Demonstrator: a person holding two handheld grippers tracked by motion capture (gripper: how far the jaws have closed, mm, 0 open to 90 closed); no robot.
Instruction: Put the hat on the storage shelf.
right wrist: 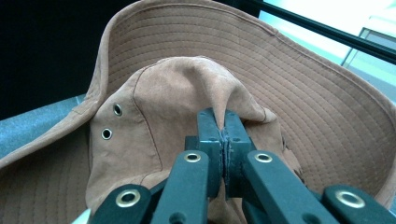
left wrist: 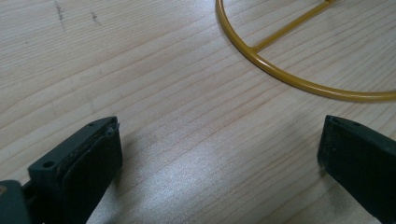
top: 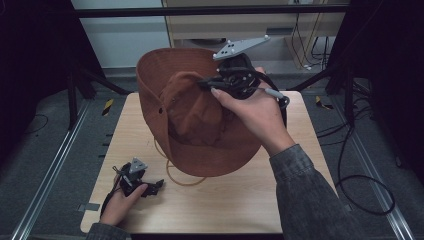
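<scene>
A brown wide-brimmed hat (top: 200, 125) is held tilted above the wooden table (top: 240, 200), its crown facing me. My right gripper (top: 207, 84) is shut on a pinched fold of the hat's crown (right wrist: 187, 93), its jaws pressed together on the cloth (right wrist: 223, 122). Two metal eyelets (right wrist: 112, 122) show on the crown's side. My left gripper (top: 159, 186) rests at the table's front left. Its jaws stand wide apart over bare wood (left wrist: 219, 135) with nothing between them. A yellow wire ring stand (left wrist: 289, 79) lies on the table just beyond them, partly under the hat (top: 182, 179).
Black cables (top: 360, 180) trail over the grey floor at the right. Black frame posts (top: 75, 85) and metal rails flank the table. A cabinet (top: 240, 25) stands behind it.
</scene>
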